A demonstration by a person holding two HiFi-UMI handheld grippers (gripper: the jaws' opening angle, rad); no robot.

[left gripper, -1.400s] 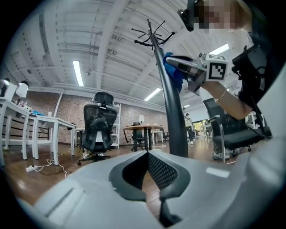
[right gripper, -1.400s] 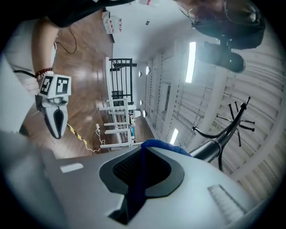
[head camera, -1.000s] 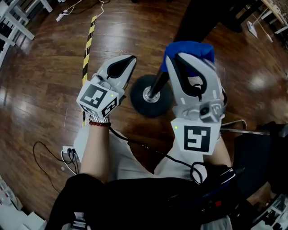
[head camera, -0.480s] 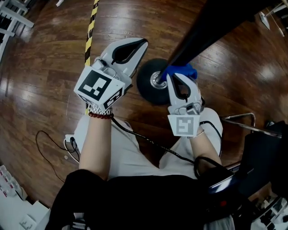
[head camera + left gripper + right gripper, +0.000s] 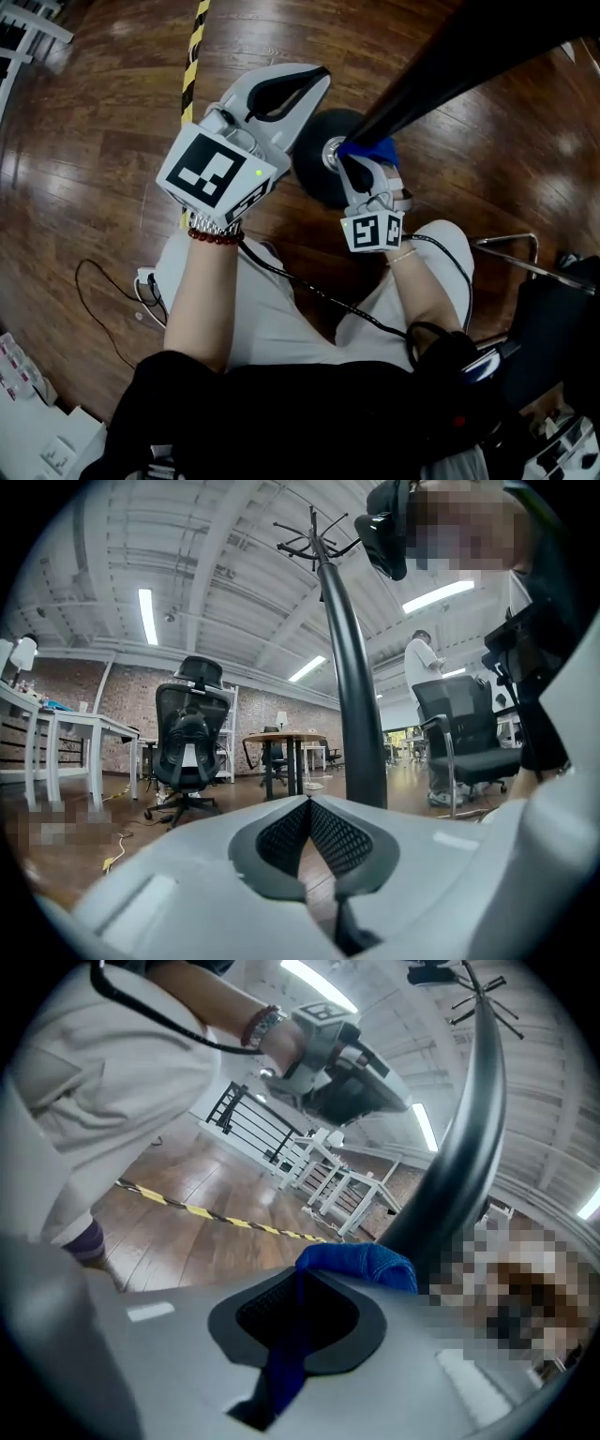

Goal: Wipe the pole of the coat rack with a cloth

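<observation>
The coat rack's black pole [image 5: 441, 66] slants down from the upper right to a round black base [image 5: 314, 178] on the wood floor. My right gripper [image 5: 353, 164] is low on the pole just above the base, shut on a blue cloth [image 5: 373, 150] that presses against the pole. In the right gripper view the cloth [image 5: 361, 1265] bunches over the jaw tips beside the pole [image 5: 469, 1138]. My left gripper [image 5: 317, 77] hovers left of the pole, shut and holding nothing. The left gripper view shows the pole [image 5: 356, 696] rising just beyond the closed jaws, its hooks [image 5: 317, 538] at the top.
A yellow-and-black tape strip [image 5: 192, 56] runs along the floor at left. A cable and power strip [image 5: 141, 281] lie near the person's leg. A chair's metal frame [image 5: 511, 248] is at right. Office chairs [image 5: 192, 733], a table [image 5: 281, 742] and a standing person [image 5: 422, 667] are farther off.
My right gripper slid down the pole with the blue cloth, from well above the base to just over it. The left gripper rose and shifted right, staying shut.
</observation>
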